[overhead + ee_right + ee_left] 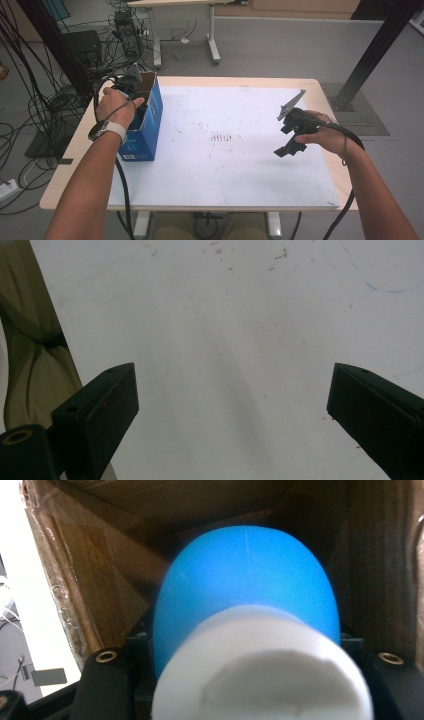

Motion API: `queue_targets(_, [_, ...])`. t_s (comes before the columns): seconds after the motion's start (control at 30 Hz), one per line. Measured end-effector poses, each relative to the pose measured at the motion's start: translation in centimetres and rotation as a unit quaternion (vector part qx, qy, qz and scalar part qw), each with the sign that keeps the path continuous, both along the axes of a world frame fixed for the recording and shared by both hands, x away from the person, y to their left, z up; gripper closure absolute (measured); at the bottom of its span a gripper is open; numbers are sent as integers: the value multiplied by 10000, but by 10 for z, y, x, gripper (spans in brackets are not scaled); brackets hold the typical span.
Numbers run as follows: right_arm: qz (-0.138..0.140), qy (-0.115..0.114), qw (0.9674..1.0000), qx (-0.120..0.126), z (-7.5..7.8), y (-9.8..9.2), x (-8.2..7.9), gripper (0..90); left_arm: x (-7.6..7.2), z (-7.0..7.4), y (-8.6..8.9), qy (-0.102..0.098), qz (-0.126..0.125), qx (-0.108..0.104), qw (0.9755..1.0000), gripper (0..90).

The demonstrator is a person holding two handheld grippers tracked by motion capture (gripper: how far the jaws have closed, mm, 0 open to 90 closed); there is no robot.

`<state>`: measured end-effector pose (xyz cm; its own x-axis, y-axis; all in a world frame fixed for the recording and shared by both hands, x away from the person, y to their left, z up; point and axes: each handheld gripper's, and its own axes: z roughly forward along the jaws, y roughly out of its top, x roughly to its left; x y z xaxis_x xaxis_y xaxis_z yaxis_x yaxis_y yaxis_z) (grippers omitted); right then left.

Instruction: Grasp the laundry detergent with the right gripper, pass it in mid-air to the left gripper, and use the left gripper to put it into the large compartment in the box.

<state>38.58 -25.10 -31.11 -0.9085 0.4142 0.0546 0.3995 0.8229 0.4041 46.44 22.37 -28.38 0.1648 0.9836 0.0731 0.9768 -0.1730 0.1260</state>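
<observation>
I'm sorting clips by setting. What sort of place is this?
Probably a lab or workshop: loose cables sprawl over the bare floor, electronics boxes sit beside them, and the table carries a stained white work mat.

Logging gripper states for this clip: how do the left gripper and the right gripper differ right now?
The left gripper is inside the blue cardboard box; the right gripper hangs over the white table mat. The left gripper is shut on a blue and white object; the right gripper's jaws stand wide open with nothing between them. Both are hand-held, with trailing cables.
</observation>
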Motion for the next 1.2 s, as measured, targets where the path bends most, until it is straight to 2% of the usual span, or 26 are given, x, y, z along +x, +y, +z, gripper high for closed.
queue_targets(1.2, [12, 19, 10000, -11, -2, 0, -1, 63, -2, 0, -1, -77, -26, -37, 10000, 370])
